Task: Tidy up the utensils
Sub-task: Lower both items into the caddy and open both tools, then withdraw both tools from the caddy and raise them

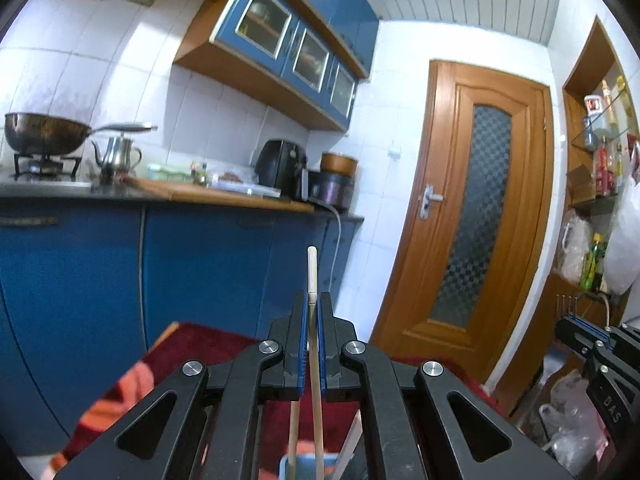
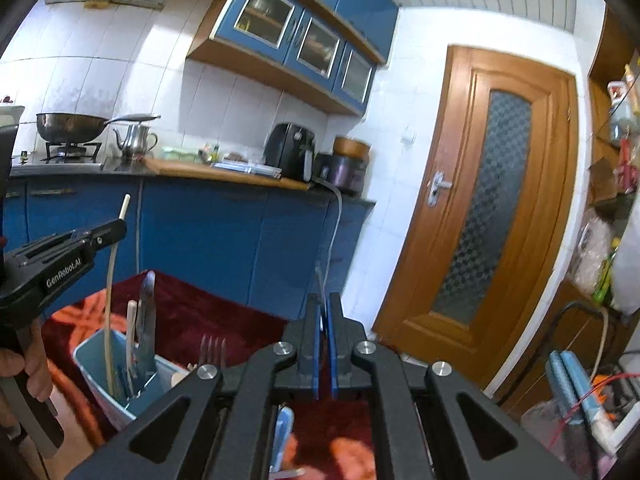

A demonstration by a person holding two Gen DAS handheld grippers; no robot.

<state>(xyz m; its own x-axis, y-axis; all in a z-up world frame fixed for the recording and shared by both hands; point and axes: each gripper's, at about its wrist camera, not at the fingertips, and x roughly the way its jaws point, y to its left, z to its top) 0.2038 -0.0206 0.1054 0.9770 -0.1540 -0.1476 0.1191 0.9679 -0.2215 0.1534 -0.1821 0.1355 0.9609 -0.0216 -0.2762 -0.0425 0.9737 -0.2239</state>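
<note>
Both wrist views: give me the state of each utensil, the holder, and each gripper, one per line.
Left gripper: shut on a chopstick.
Chopstick: upright, lower end inside the holder.
Right gripper: shut on a thin utensil, blurred, kind unclear.
Holder: upright on the red cloth.
Knife: standing in the holder, blade up.
Fork: tines up, beside the holder.

From my right wrist view, the holder (image 2: 120,396) at 8 o'clock is crowded: knife (image 2: 146,320), fork (image 2: 213,350) and chopstick (image 2: 109,300) stand upright, the left gripper (image 2: 120,229) directly above. Open room lies over the red cloth (image 2: 208,312) toward 12 o'clock
</note>
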